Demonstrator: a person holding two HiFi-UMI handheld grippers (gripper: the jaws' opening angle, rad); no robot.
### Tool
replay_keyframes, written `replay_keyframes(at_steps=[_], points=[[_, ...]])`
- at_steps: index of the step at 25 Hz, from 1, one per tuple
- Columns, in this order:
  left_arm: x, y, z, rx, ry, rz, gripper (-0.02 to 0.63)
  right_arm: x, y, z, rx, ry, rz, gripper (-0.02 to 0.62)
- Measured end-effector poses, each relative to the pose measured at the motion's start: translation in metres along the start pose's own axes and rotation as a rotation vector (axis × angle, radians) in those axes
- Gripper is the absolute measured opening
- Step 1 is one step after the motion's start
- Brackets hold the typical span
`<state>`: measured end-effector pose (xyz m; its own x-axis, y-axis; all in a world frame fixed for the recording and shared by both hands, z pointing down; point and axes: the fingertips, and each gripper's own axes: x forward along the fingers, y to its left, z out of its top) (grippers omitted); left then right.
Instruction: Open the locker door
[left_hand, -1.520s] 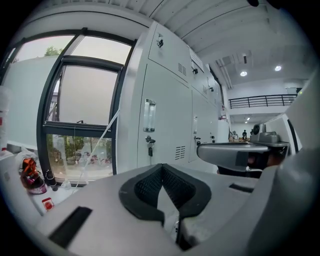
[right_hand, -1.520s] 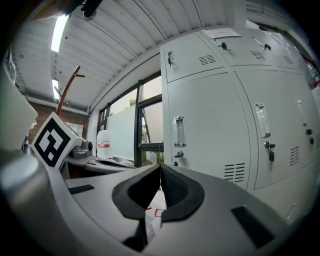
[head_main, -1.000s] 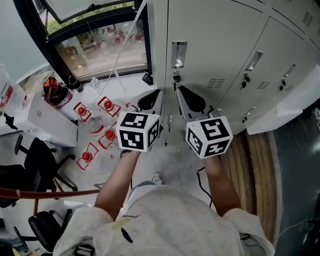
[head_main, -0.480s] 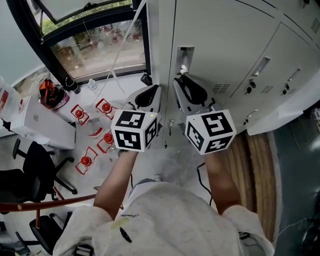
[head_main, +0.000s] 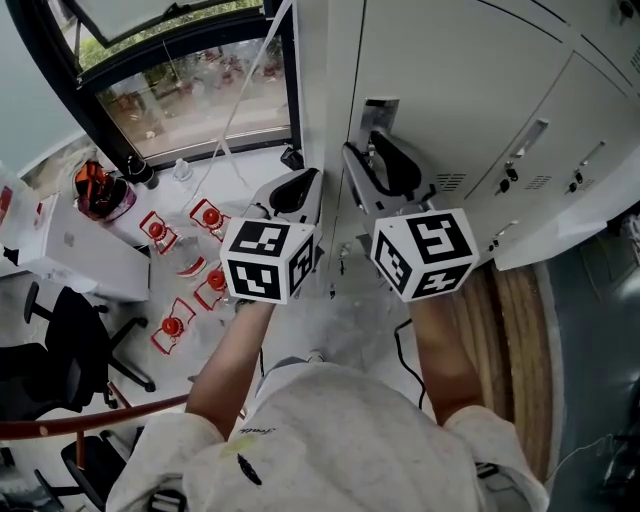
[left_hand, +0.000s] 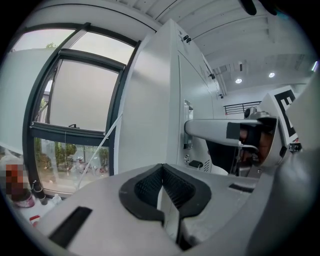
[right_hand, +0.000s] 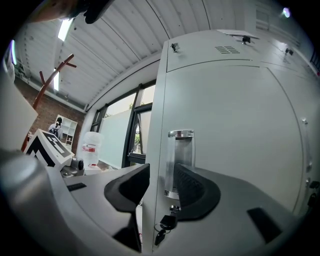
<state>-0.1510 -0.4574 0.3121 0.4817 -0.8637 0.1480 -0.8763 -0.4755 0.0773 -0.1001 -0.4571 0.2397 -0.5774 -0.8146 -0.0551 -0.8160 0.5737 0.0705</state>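
- The right gripper (right_hand: 161, 175) is holding its jaws wide apart. They have just been opening, and the pads are pressing on nothing.
- The left edge of the locker door (right_hand: 235, 125) is standing in that gap. The chrome handle (right_hand: 180, 157) is sitting just inside the right-hand jaw.
- Judgement: the gripper is pointing level at the door so the 2 pads can straddle the handle before closing on it.
- The locker door is filling most of the right gripper view, directly ahead of both tools. Its handle is set at the door's left edge, and a key (right_hand: 165, 222) is hanging from the lock just below the handle.
- The door is looking flush with the cabinet. I cannot tell whether it is cracked open at all, so I am treating the opening as not yet done.
- The left gripper (left_hand: 162, 170) is keeping its jaws closed tip to tip, with nothing between them.
- It is hovering beside the right gripper, off the locker's left corner, and facing the side panel and the window (left_hand: 80, 100).
- Judgement: it is being parked there as the idle tool.
- Risks: the pads may slip on the smooth chrome, and the lower part of the jaws may knock the dangling key.
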Motion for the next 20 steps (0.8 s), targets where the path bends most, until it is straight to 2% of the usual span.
replay_keyframes(at_steps=[9, 14, 20], points=[[0.001, 0.004, -0.002, 0.005, 0.009, -0.011, 0.006, 0.013, 0.0, -0.002, 0.034, 0.007, -0.004, 0.143], [-0.002, 0.005, -0.004, 0.005, 0.014, -0.012, 0.006, 0.015, -0.003, -0.003, 0.034, 0.006, -0.048, 0.137], [-0.002, -0.003, -0.003, 0.004, 0.011, -0.028, 0.006, 0.013, -0.002, -0.004, 0.032, 0.007, -0.054, 0.13]])
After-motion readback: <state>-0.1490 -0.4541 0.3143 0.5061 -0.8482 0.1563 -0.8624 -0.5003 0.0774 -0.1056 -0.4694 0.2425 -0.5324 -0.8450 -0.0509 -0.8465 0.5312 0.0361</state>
